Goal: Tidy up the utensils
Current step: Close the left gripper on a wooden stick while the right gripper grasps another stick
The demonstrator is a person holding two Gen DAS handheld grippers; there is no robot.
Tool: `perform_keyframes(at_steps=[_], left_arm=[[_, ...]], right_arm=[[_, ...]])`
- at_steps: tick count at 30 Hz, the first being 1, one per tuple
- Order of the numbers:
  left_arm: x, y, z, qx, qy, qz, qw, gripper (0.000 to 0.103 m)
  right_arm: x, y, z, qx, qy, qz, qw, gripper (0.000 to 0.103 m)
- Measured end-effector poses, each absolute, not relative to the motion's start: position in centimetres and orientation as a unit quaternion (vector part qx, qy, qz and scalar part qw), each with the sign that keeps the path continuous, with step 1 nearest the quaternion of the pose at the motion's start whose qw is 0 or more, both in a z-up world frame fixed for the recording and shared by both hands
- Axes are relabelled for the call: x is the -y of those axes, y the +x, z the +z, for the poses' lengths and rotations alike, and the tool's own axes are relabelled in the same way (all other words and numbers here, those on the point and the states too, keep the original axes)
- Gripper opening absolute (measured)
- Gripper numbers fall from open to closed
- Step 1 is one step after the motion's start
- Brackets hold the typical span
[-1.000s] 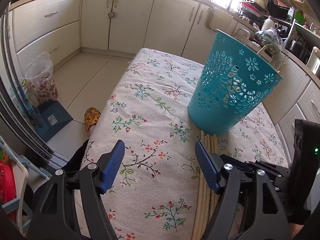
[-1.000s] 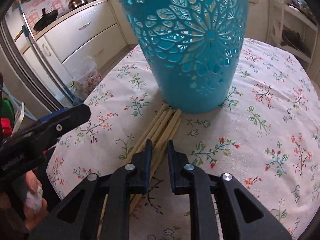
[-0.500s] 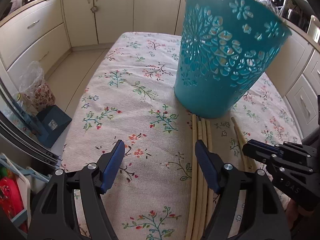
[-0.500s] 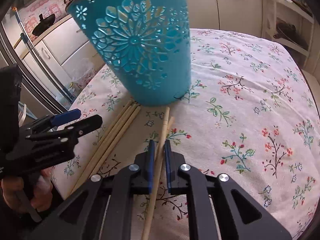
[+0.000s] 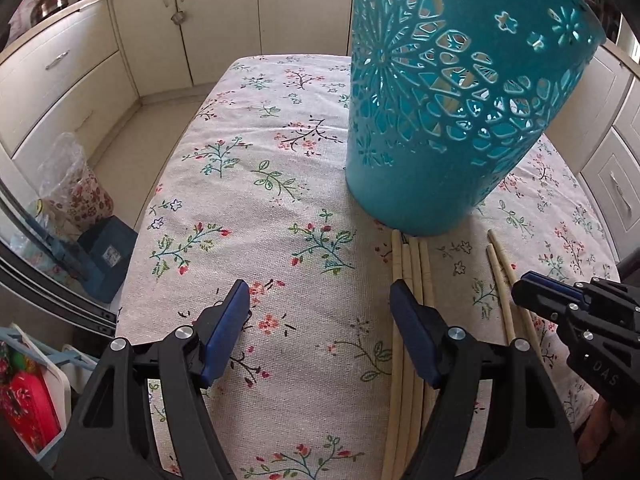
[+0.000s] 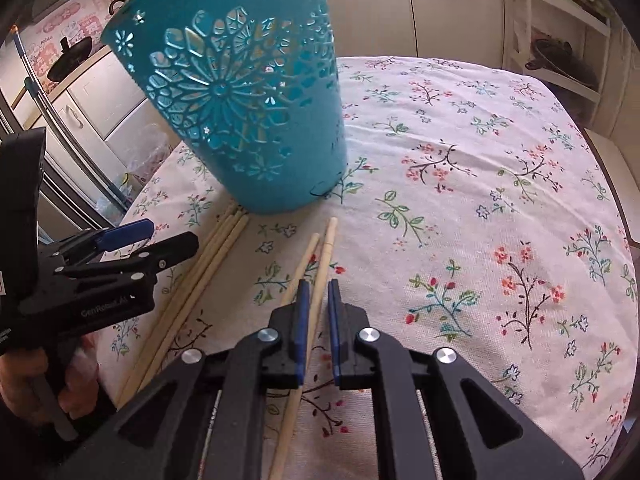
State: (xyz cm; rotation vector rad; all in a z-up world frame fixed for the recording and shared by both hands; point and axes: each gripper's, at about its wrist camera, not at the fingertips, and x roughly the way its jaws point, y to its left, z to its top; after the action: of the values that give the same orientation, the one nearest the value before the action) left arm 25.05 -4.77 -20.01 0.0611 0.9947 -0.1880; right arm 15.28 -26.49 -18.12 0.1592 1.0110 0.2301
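Note:
A teal cut-out plastic basket point(image 5: 452, 120) stands upright on the floral tablecloth; it also shows in the right wrist view point(image 6: 248, 112). Several wooden chopsticks point(image 5: 412, 272) lie bundled in front of it point(image 6: 208, 264). Two more chopsticks point(image 6: 320, 264) lie apart to the right point(image 5: 502, 280). My right gripper point(image 6: 316, 300) is nearly closed around this pair, low over the cloth; it also shows in the left wrist view point(image 5: 560, 300). My left gripper point(image 5: 320, 312) is open and empty, its right finger over the bundle.
The table point(image 5: 256, 184) is covered with a floral cloth. Its left edge drops to the kitchen floor, where a plastic bag point(image 5: 68, 188) and a blue box point(image 5: 108, 252) stand. Cream cabinets point(image 5: 160, 40) ring the room. A shelf unit point(image 6: 560, 40) stands beyond the far right.
My right gripper has drawn two chopsticks away from the bundle to the right and its jaws have narrowed on them. My left gripper has moved closer to the basket and stayed open.

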Motion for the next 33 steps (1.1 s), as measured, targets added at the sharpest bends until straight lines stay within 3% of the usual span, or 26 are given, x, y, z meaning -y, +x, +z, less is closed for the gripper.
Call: perform_keyframes(at_steps=[22, 33], left_arm=[[5.6, 25.8, -19.8, -0.477, 0.042, -0.082, 0.874, 0.069], [5.4, 27.0, -19.8, -0.478, 0.034, -0.089, 0.873, 0.058]], right_arm=[[26.9, 16.0, -18.2, -0.477, 0.082, 0.103, 0.869, 0.008], [27.2, 17.3, -18.1, -0.478, 0.086, 0.092, 0.869, 0.011]])
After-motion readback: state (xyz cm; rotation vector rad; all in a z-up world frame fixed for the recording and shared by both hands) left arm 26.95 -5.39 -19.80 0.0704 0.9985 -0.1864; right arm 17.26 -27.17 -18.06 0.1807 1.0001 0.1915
